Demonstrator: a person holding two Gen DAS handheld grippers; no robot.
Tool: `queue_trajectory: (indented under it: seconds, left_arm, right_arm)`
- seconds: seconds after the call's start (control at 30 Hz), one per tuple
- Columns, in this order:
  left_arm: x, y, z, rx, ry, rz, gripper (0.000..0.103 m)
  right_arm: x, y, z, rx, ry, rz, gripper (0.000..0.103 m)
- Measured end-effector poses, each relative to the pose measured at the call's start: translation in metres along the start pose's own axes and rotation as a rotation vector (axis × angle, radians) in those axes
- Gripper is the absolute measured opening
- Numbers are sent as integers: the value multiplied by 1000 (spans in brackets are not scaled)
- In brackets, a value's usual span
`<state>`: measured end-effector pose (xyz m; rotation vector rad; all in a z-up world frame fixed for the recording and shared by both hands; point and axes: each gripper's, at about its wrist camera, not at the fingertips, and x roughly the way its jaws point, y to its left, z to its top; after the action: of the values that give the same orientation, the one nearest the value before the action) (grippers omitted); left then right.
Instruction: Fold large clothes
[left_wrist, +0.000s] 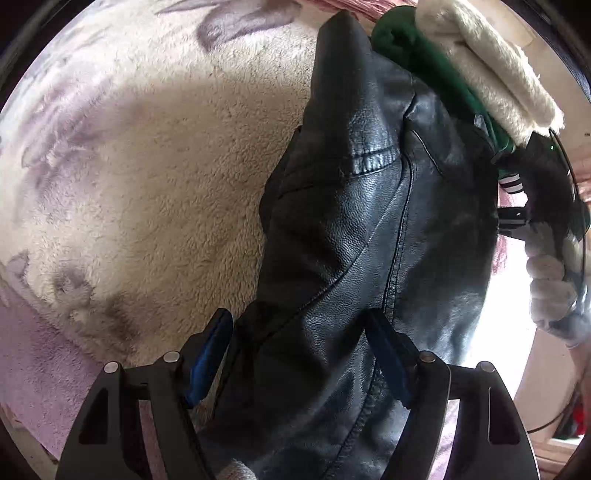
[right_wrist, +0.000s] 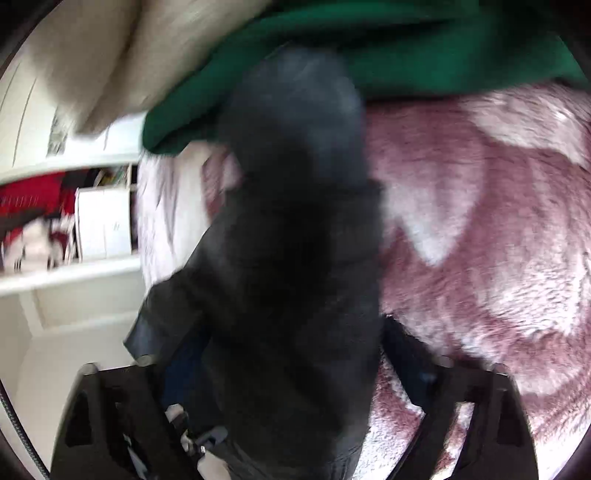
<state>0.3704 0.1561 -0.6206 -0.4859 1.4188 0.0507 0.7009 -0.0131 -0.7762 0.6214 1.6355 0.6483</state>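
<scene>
Left wrist view:
Left gripper (left_wrist: 301, 356): blue-padded fingers (left_wrist: 207, 363) spread fairly wide with a thick bunch of the black leather jacket (left_wrist: 351, 229) packed in between them. Looks like it's got hold of it, the leather fills the whole gap.
Jacket: hangs/stretches away from the gripper up toward the top of the frame, over a cream fluffy blanket (left_wrist: 147, 166) with purple-grey flower prints. Seams and grain are nice and sharp here.
Other clothes: a green garment (left_wrist: 417, 55) and a cream fleecy one (left_wrist: 495, 62) sit just past the jacket's far end, top right, touching it.
Right gripper (left_wrist: 517, 218): seen at the right edge behind the jacket, a white-gloved hand (left_wrist: 546, 280) on it. Can't tell its jaws from here.

Right wrist view (pretty blurry tbh):
Right gripper (right_wrist: 295, 373): fingers stand well apart, jacket (right_wrist: 295, 240) bunched between them and filling the gap, so it seems to be gripping it.
Jacket: dark blob running up the middle of the frame, above a pink and white fuzzy blanket (right_wrist: 480, 221).
Green garment (right_wrist: 424, 48): across the top, behind the jacket's far end.
Background: white shelves (right_wrist: 74, 273) at left with red stuff on them, too smeared to name.
</scene>
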Motion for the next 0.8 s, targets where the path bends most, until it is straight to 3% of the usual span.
queue_trajectory:
  seconds: [0.07, 0.13, 0.27, 0.4, 0.43, 0.5, 0.6, 0.67, 0.73, 0.8]
  left_arm:
    - [-13, 1, -3, 6, 2, 24, 73]
    - [-30, 3, -9, 12, -5, 41, 73]
    - [-72, 9, -27, -2, -27, 64, 73]
    - [-98, 2, -49, -4, -25, 76, 73]
    - [-99, -4, -54, 6, -15, 74, 73]
    - [-91, -23, -61, 27, 7, 73, 73]
    - [-66, -61, -71, 23, 78, 0, 73]
    - [-42, -94, -79, -9, 122, -84, 73]
    - [-25, -122, -80, -20, 134, -130, 73]
    - [-6, -150, -77, 0, 122, -128, 73]
  right_arm:
    - [-1, -7, -4, 36, -6, 11, 22]
    - [-16, -18, -21, 124, -62, 50, 13]
    - [-79, -46, -86, 332, -216, 137, 11]
    - [-153, -110, -177, 627, -367, 114, 11]
    - [-177, -131, -201, 684, -388, 88, 13]
    - [-197, -172, -238, 726, -382, 24, 27]
    - [-195, -199, -261, 654, -303, -31, 50]
    - [-203, -209, -268, 578, -269, 18, 66]
    - [-196, -216, -273, 517, -254, 112, 67]
    - [-189, -219, -270, 458, -241, 143, 68]
